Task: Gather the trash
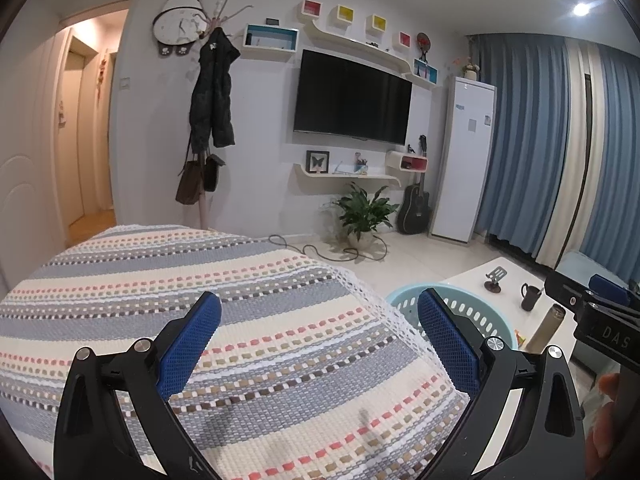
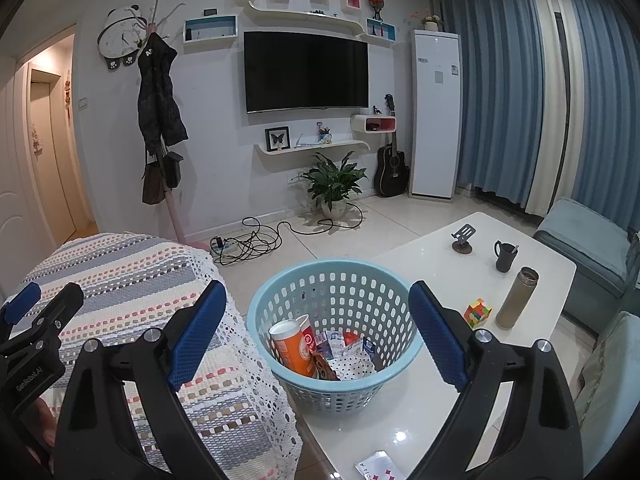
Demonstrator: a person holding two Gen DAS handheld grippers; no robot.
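Both grippers stand with jaws spread wide and nothing between them: the right gripper (image 2: 316,332) hangs above the light blue basket (image 2: 334,276), and the left gripper (image 1: 320,344) is over the striped woven cover (image 1: 224,320) beside the bench. The basket sits at the bench's near left corner and already holds trash — an orange paper cup (image 2: 290,344) and several crumpled wrappers (image 2: 344,350). One white packet (image 2: 378,466) lies flat at the near edge of the white bench (image 2: 440,256), just in front of the basket, and looks like the last loose piece. A puzzle cube (image 2: 477,312), a steel flask (image 2: 516,298), a dark mug (image 2: 505,256) and a phone stand (image 2: 463,238) toward the right and far edges seem to be things to keep. My judgement is that collecting is nearly done — the next move calls for the right gripper to pull back and drop to the packet, pinching a thin, flat edge off slick tabletop.
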